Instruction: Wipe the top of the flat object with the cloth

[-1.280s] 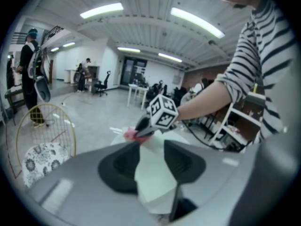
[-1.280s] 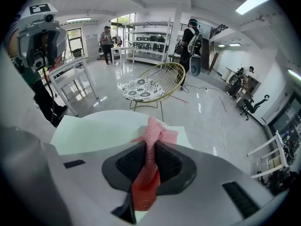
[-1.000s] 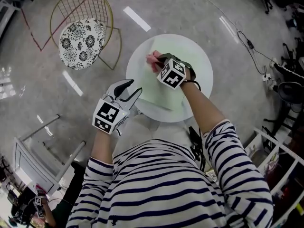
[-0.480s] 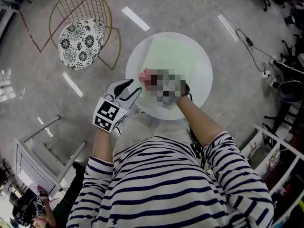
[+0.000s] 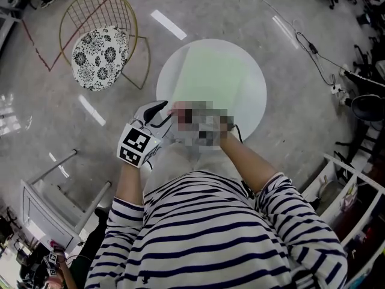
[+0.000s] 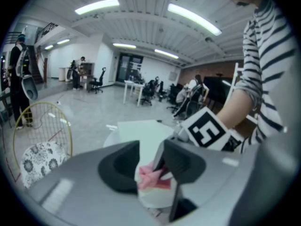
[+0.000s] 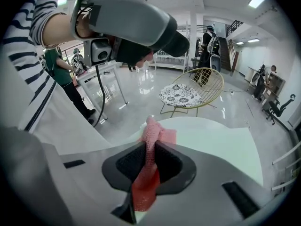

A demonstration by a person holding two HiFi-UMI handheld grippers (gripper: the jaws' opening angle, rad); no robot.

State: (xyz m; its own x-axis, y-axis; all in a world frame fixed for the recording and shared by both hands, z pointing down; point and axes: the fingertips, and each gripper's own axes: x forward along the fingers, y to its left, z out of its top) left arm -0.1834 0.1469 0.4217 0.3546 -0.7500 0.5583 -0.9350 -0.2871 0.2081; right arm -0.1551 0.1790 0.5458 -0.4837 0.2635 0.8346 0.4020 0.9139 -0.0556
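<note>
**Pink cloth [image 7: 151, 126] at the sheet's [image 5: 219, 77] near-left corner, pinched in the right gripper [image 7: 149, 150].**

The sheet lay flat, pale green and plain, across most of the round white table [image 5: 257, 107]. The cloth was bunched pink mesh, and the right gripper's jaws were clamped tight on its fold. The left gripper [image 6: 149, 154] hung just beside it at the table's near edge. Its jaws were about half apart and gripped nothing, with the cloth showing beyond the gap. A wire chair [image 5: 99, 44] with a flowered cushion stood well off to the left. The person's own body hid the table's nearest rim.
</note>
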